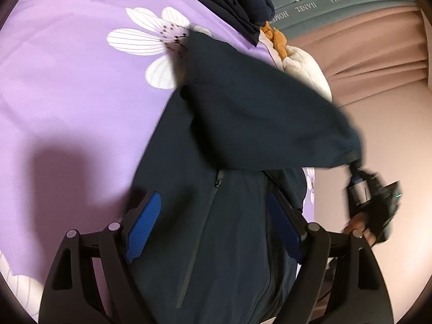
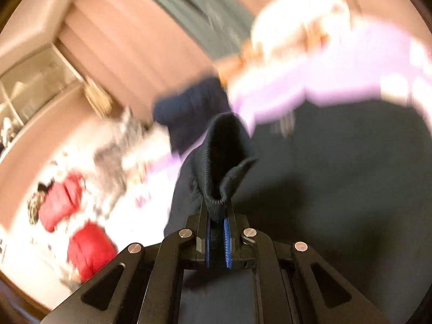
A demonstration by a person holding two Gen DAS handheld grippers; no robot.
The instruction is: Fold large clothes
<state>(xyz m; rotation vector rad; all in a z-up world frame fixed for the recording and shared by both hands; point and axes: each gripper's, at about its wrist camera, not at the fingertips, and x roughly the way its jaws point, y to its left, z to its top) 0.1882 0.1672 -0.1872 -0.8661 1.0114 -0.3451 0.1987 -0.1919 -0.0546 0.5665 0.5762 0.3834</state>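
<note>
A dark navy zip jacket [image 1: 216,243] lies on a purple flowered bedsheet [image 1: 67,94]. My left gripper [image 1: 213,205] is open low over the jacket's body. Its left blue pad [image 1: 143,224] is at the jacket's edge and its right pad [image 1: 283,226] is over the cloth near the zip. One sleeve [image 1: 256,113] is lifted across to the right. My right gripper [image 2: 217,212] is shut on the sleeve's ribbed cuff [image 2: 216,167]. In the left wrist view that gripper [image 1: 355,175] is off the bed's right side, held by a gloved hand [image 1: 378,216].
Another dark garment [image 1: 232,2] lies folded at the far end of the bed, beside an orange piece [image 1: 280,40] and a white quilted one [image 1: 305,67]. A pinkish padded headboard [image 1: 378,48] lies beyond. Red items [image 2: 89,248] lie on the pale floor, blurred.
</note>
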